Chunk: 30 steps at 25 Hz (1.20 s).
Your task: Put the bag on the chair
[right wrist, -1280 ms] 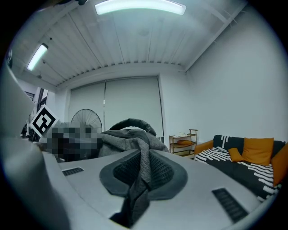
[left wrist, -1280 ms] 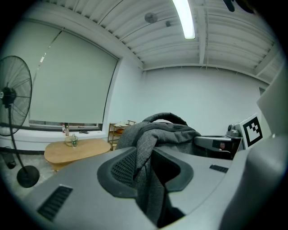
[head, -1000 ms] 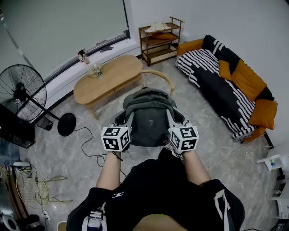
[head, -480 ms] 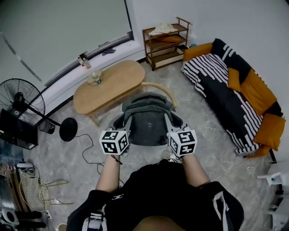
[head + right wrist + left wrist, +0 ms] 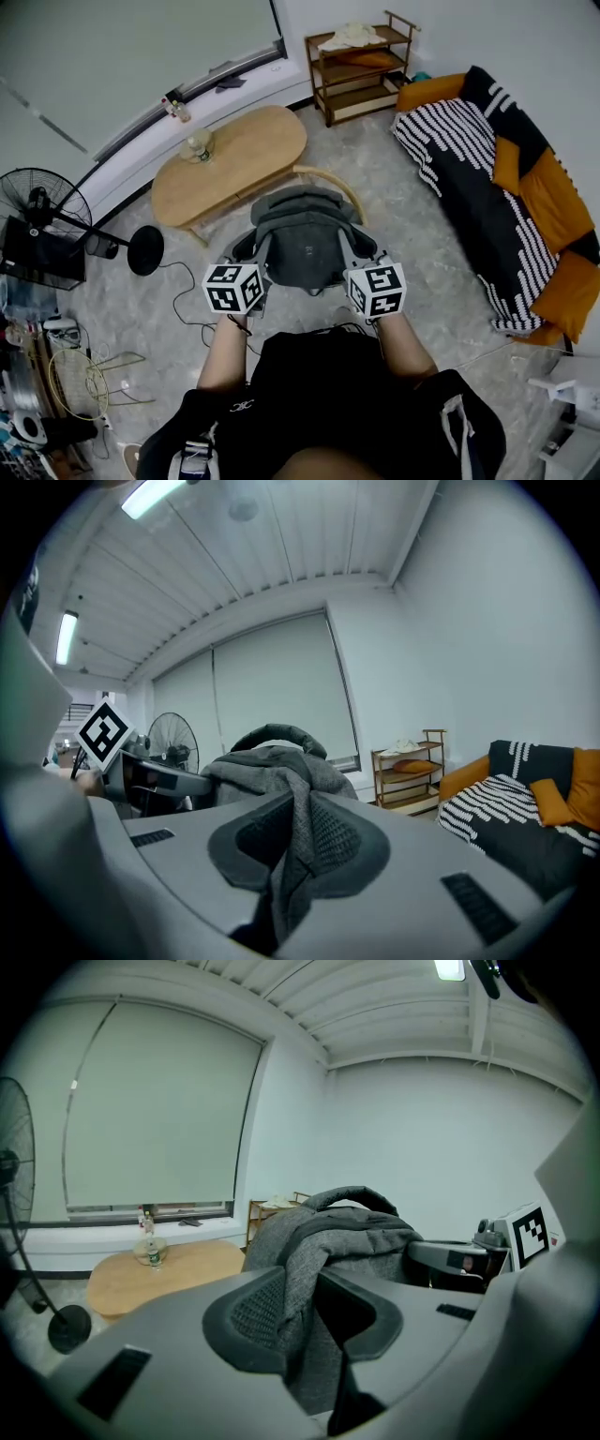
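Note:
A grey backpack [image 5: 300, 239] hangs in front of me, held from both sides. My left gripper [image 5: 255, 255] is shut on a fold of its grey fabric [image 5: 300, 1269] at the bag's left edge. At the right edge, my right gripper [image 5: 349, 251] pinches another fold [image 5: 298, 836]. The bag's top handle [image 5: 352, 1194] stands up between the two grippers. Just beyond the bag, the curved wooden back of the chair [image 5: 334, 178] shows; the bag hides its seat. The left gripper view [image 5: 302, 1312] shows the right gripper's marker cube [image 5: 530, 1232], and the right gripper view [image 5: 292, 844] shows the left one's cube [image 5: 103, 731].
An oval wooden table [image 5: 230, 164] with a jar [image 5: 196, 145] stands beyond the chair. A standing fan [image 5: 47, 202] and floor cables [image 5: 183, 300] are on the left. A wooden shelf [image 5: 361, 61] is at the back, a striped sofa [image 5: 497, 187] on the right.
The head view has shifted, with the sofa and shelf sliding right. The bag stays held by both grippers and now sits closer to the chair's curved back.

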Tool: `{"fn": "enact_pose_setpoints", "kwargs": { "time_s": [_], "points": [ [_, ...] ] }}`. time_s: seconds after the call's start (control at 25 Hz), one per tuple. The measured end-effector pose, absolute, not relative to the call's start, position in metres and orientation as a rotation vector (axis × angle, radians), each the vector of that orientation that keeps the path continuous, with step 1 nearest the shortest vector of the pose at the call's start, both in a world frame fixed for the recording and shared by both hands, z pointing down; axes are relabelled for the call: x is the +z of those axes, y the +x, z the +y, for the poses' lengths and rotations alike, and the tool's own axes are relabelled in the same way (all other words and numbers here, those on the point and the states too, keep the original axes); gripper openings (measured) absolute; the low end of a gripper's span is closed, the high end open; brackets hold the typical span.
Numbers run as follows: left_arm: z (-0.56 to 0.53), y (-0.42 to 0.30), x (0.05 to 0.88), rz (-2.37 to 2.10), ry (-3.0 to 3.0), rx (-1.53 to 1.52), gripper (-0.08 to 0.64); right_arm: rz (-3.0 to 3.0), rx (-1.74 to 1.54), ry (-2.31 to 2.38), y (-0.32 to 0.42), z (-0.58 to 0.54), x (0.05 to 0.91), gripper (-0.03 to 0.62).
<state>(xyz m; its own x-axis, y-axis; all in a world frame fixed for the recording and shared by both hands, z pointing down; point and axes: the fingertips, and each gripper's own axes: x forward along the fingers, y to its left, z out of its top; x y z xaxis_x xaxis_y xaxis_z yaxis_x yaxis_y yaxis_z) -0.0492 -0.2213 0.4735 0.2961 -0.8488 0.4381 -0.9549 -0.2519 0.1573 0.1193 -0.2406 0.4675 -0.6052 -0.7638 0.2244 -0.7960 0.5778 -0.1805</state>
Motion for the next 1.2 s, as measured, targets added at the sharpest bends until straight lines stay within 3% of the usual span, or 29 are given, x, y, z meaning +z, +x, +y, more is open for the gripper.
{"fn": "enact_pose_setpoints", "kwargs": {
  "time_s": [0.56, 1.2],
  "points": [
    [-0.298, -0.092, 0.522, -1.537, 2.136, 0.453, 0.112, -2.583, 0.529, 1.31, 0.08, -0.301, 0.521, 0.054],
    [-0.429, -0.156, 0.583, -1.043, 2.352, 0.614, 0.112, -2.209, 0.724, 1.724, 0.008, -0.371, 0.582, 0.052]
  ]
}}
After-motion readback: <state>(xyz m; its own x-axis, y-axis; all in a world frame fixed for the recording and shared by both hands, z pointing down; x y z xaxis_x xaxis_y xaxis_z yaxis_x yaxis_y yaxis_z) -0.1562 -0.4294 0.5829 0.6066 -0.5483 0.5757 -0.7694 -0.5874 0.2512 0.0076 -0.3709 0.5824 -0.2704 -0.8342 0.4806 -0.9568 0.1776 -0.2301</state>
